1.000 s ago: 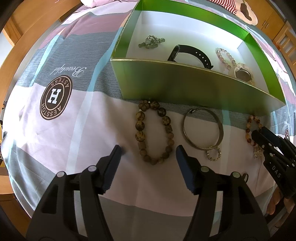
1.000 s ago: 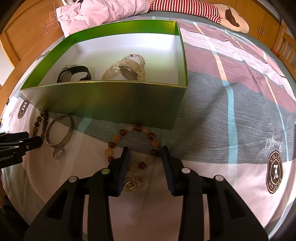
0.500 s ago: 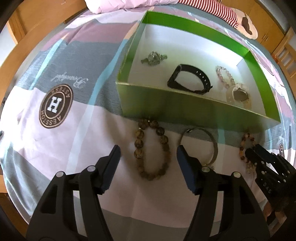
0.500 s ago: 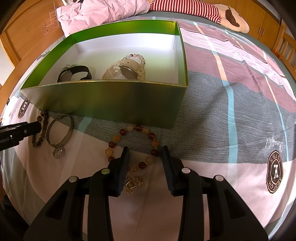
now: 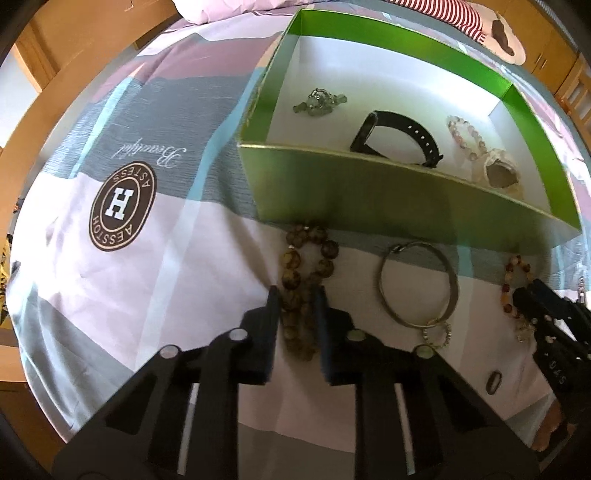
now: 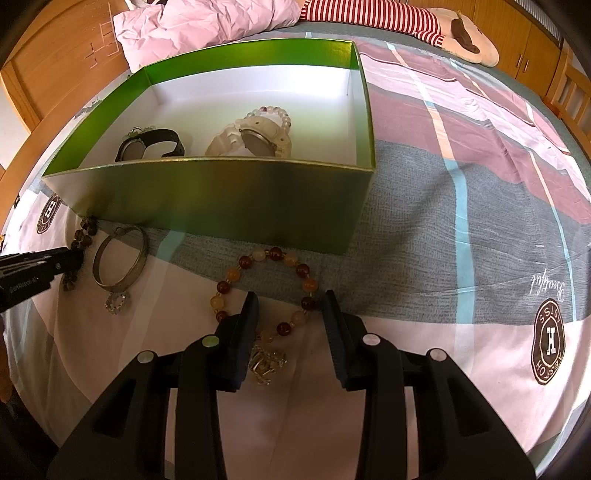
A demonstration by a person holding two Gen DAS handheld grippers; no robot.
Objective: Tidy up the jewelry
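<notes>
A green box (image 5: 369,199) on the bedspread holds a black watch (image 5: 399,136), a white watch (image 5: 498,171), a pale bead bracelet and a small charm piece (image 5: 319,100). In front of it lie a brown bead bracelet (image 5: 306,266), a metal bangle (image 5: 417,284) and an amber bead bracelet (image 6: 273,291). My left gripper (image 5: 297,310) is shut on the brown bead bracelet, squeezing its near loop. My right gripper (image 6: 290,317) is open, its fingers straddling the near side of the amber bracelet, above a small metal charm (image 6: 266,363).
A small dark ring (image 5: 494,382) lies near the front edge of the bed. A pink crumpled cloth (image 6: 207,26) and a striped plush toy (image 6: 406,20) lie behind the box. Wooden furniture surrounds the bed.
My left gripper has closed its fingers onto the brown bead bracelet, pinching its loop narrower. My right gripper has stayed in place, open over the amber bracelet.
</notes>
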